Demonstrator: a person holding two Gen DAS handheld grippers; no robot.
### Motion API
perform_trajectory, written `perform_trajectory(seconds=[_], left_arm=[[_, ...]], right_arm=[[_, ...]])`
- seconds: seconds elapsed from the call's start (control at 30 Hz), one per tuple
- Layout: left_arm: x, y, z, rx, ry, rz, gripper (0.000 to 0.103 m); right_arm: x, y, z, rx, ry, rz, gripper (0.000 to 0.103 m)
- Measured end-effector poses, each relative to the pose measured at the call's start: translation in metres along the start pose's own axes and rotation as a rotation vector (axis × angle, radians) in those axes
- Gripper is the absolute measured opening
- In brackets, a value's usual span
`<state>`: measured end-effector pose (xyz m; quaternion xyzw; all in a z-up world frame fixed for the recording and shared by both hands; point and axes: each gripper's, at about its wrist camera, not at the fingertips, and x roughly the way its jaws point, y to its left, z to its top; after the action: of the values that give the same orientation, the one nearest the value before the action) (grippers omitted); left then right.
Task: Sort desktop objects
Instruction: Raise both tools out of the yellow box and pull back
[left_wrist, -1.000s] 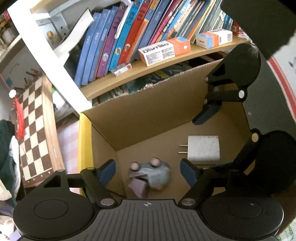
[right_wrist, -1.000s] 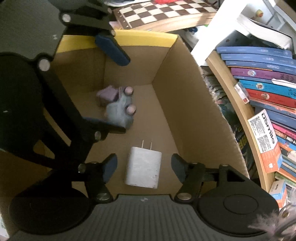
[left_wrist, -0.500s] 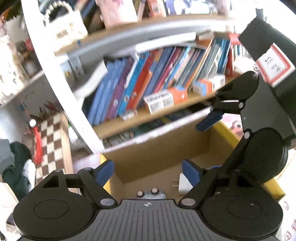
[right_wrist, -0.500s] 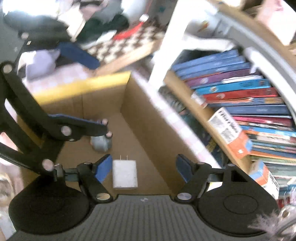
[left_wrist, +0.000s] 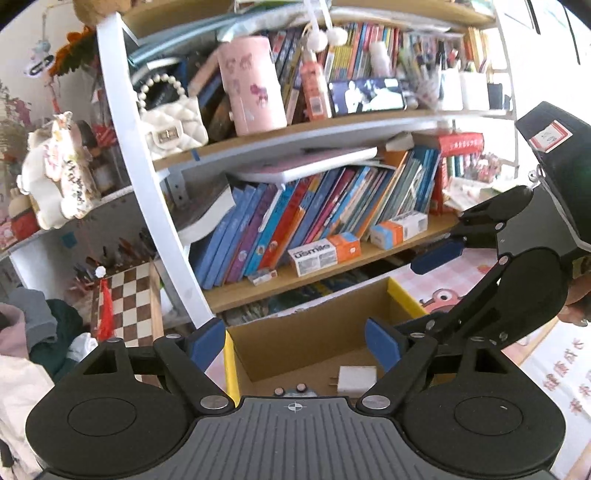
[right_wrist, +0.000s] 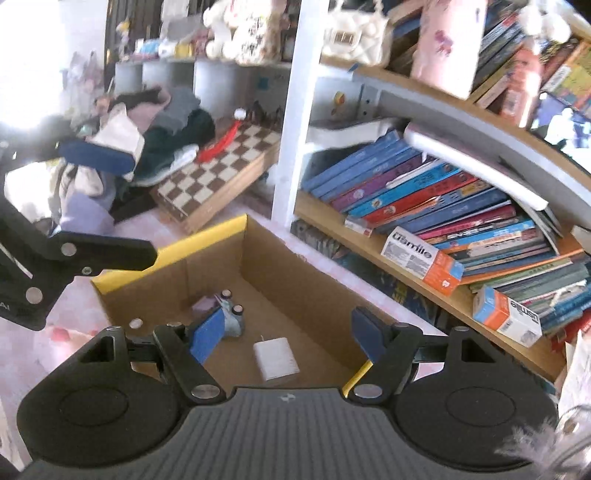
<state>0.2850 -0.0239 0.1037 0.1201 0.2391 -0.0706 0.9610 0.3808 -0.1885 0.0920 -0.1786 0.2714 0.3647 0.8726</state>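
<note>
White charger (right_wrist: 275, 355) and toy (right_wrist: 232, 318) in cardboard box (right_wrist: 303, 291), below both grippers' released, empty fingers (right_wrist: 364, 338).

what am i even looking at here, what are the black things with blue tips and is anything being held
The black things are two hand-held grippers, one in each of a person's hands; there is no robot arm. Each carries a camera looking forward along its two blue-padded fingers.

In the left wrist view, the left gripper fills the bottom of the picture, and the other gripper shows at the right. In the right wrist view, the right gripper sits at the bottom.

Both are open and hold nothing. Below them is a cardboard box with a yellow rim, standing in front of a bookshelf. In it lie a white charger plug and a small grey toy.
</note>
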Motion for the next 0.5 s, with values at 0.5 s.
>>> perform_trajectory(seconds=[0.5], left_arm=[[-0.092, 0.002, -0.033, -0.15, -0.115, 0.029, 0.092]], right_arm=[[-0.096, 0.039, -0.05, 0.133, -0.127, -0.038, 0.076]])
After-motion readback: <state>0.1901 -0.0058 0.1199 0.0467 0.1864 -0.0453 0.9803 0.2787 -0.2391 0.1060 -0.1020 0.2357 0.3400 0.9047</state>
